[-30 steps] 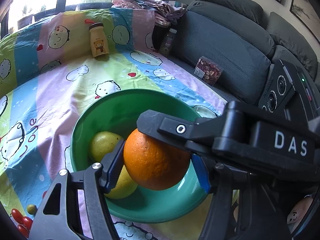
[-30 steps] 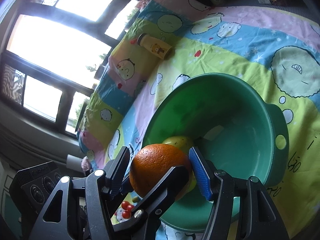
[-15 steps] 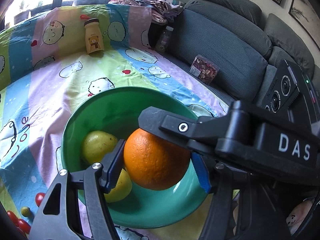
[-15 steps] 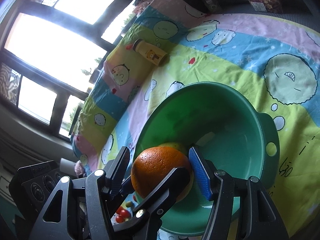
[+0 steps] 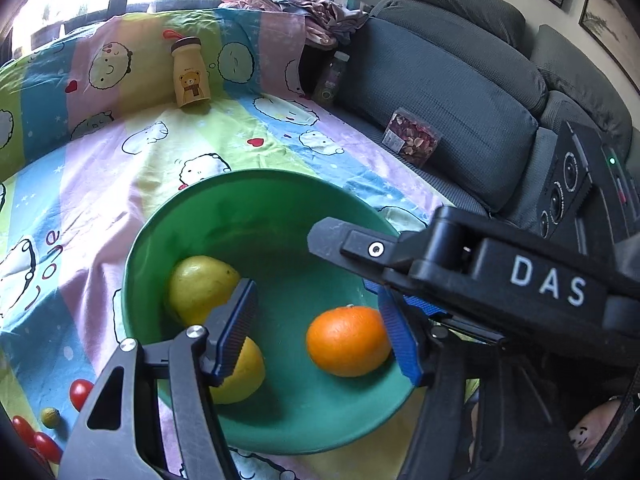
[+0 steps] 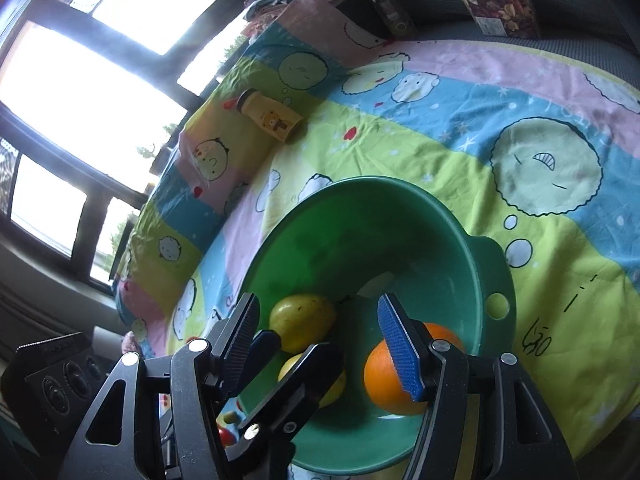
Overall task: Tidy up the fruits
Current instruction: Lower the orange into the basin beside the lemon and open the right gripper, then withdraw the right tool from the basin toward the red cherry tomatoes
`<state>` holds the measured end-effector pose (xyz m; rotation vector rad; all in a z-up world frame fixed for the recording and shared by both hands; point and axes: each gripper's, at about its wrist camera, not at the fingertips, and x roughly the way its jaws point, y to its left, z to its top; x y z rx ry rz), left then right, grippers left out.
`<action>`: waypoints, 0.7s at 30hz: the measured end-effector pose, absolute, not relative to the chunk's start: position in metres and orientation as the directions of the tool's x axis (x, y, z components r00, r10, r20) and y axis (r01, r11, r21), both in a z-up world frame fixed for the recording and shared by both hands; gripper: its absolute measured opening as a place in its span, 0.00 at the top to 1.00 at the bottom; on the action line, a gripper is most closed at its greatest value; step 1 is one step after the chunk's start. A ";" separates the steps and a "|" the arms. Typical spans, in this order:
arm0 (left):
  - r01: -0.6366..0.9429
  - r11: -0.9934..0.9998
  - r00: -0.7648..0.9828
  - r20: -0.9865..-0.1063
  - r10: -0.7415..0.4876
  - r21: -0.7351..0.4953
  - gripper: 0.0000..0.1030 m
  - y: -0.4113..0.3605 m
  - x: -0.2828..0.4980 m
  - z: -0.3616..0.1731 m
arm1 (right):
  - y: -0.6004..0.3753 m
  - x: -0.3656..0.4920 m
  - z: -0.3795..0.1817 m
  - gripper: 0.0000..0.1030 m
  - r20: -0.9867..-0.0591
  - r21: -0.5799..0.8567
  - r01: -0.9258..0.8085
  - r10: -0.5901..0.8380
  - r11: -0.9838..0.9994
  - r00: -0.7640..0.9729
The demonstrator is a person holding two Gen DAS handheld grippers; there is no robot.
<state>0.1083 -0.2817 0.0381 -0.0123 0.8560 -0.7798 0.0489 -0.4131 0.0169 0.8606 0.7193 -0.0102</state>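
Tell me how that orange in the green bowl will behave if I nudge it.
The orange is round and rests free on the green bowl's sloped floor, so it will likely roll back toward the low point. Its firm-looking rind probably resists squashing, though the dimpled skin may slip.

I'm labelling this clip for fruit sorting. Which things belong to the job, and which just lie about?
Job: round orange; two yellow-green fruits; green plastic bowl; red cherry tomatoes.
Lying about: yellow bear-print bottle; clear packet of dried petals; dark bottle.
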 end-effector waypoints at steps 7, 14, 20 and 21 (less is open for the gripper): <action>0.537 0.780 0.454 -0.668 -0.589 -0.323 0.38 -0.242 0.097 0.048 | -0.409 0.041 0.023 0.37 -0.586 0.662 0.291 0.237 0.690 0.775; 0.334 0.895 0.599 -0.667 -0.443 -0.296 0.26 -0.155 0.069 0.058 | -0.378 0.041 0.042 0.38 -0.581 0.612 0.230 0.233 0.756 0.780; 0.075 0.985 0.695 -0.700 -0.165 -0.158 0.24 -0.080 0.046 0.050 | -0.331 0.047 0.055 0.37 -0.562 0.595 0.094 0.330 0.799 0.758; 0.039 0.986 0.700 -0.699 -0.143 -0.162 0.23 -0.068 0.043 0.046 | -0.322 0.049 0.056 0.37 -0.564 0.590 0.068 0.351 0.805 0.747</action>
